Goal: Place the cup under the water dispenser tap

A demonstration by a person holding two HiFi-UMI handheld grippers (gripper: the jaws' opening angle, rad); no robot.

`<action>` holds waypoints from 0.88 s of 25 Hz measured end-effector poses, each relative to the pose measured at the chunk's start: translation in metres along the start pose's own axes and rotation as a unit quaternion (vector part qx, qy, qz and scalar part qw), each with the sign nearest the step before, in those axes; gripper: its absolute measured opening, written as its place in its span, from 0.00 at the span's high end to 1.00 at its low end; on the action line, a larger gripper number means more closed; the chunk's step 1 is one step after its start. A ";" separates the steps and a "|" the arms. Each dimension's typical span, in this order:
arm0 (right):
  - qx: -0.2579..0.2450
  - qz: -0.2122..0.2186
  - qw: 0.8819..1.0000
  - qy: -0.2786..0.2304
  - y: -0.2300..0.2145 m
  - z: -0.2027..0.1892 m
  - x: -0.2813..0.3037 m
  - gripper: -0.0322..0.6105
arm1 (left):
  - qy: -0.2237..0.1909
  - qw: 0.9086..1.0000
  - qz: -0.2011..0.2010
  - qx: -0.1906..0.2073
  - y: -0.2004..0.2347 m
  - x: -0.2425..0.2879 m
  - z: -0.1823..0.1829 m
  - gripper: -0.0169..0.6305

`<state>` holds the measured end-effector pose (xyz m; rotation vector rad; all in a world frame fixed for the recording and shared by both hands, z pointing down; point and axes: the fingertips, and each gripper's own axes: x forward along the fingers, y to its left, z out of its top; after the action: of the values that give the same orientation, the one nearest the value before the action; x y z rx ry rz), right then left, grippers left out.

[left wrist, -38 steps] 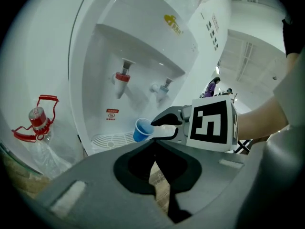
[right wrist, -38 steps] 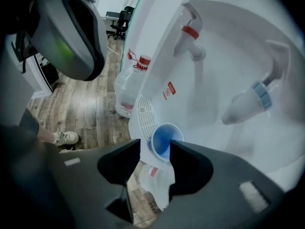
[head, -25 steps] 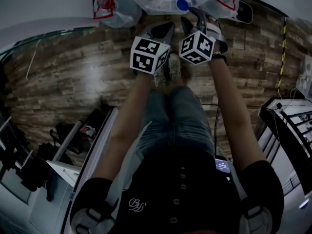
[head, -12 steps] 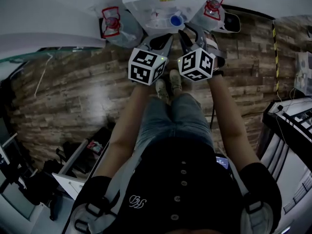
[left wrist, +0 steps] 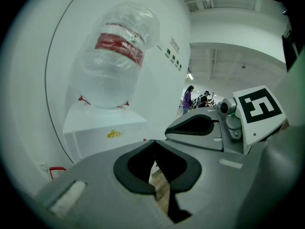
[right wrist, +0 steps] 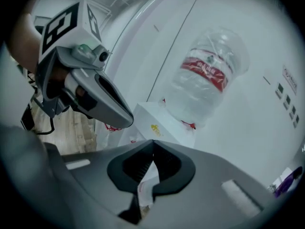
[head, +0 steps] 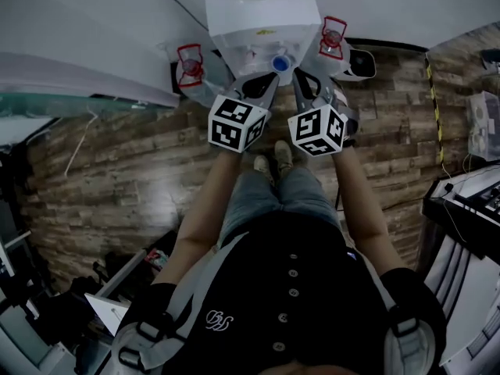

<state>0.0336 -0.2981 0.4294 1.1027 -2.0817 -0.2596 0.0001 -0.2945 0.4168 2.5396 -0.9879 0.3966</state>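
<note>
Hovering side by side before the dispenser (head: 262, 22), my left tongs (left wrist: 153, 143) sit clenched on nothing and my right tongs (right wrist: 152, 142) have just been closing and now meet, also empty, likely staging to start, since no view shows the cup, so I cannot tell where it lies or points.

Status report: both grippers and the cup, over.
Left gripper shut, empty. Right gripper just closed, empty. No cup in view. Water dispenser dead ahead, nothing seen in the way.
</note>
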 end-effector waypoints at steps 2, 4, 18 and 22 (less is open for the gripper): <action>0.014 0.000 1.000 -0.011 -0.003 0.008 -0.010 0.95 | -0.005 1.000 -0.001 0.008 -0.002 -0.005 0.009 0.97; 0.029 0.004 0.999 -0.020 -0.004 0.016 -0.019 0.95 | -0.010 1.000 -0.003 0.014 -0.007 -0.010 0.016 0.97; 0.150 0.032 0.985 -0.082 -0.011 0.041 -0.066 0.95 | -0.039 0.999 -0.009 0.017 -0.031 -0.037 0.037 0.97; 0.181 0.042 0.979 -0.083 -0.008 0.033 -0.080 0.95 | -0.044 0.999 -0.011 0.021 -0.036 -0.044 0.038 0.97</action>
<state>0.0435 -0.2458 0.3604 1.2333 -2.3819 0.0777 -0.0016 -0.2609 0.3572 2.6234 -0.9929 0.3063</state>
